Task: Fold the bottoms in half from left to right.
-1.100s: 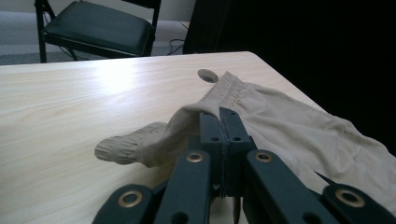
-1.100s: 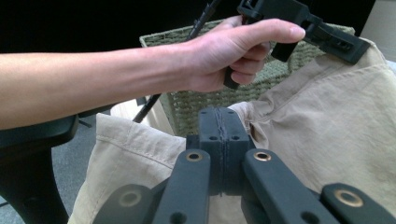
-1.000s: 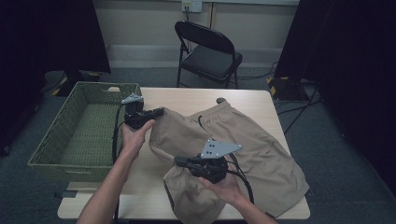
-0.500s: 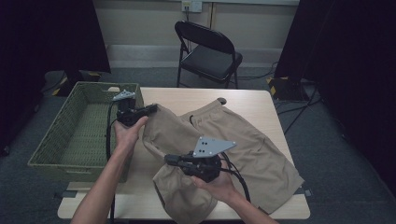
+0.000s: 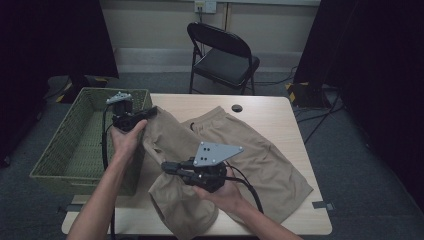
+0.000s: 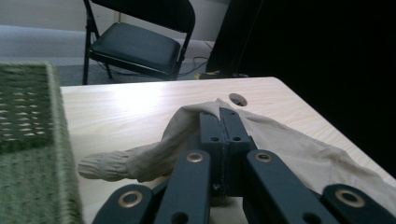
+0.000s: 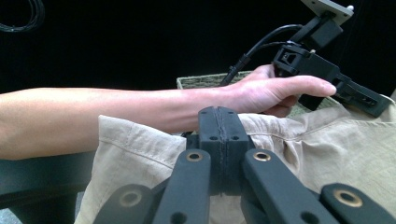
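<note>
Tan shorts (image 5: 260, 150) lie on the table (image 5: 265, 107). The left gripper (image 5: 145, 114), at ten o'clock, and the right gripper (image 5: 167, 166), at six, each have jaws clamped tight on the cloth.

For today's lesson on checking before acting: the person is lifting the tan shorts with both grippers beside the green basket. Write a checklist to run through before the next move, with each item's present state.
1. Left gripper shut on the shorts: ok; the left gripper view shows fabric pinched between closed jaws.
2. Right gripper shut on the shorts: ok; its jaws are closed with fabric at them.
3. Shorts fully off the table: not ok; the far leg lies spread on the top.
4. Basket has room inside: ok.
5. Cables clear of the fabric: cannot tell; the right cable runs over the shorts.
</note>
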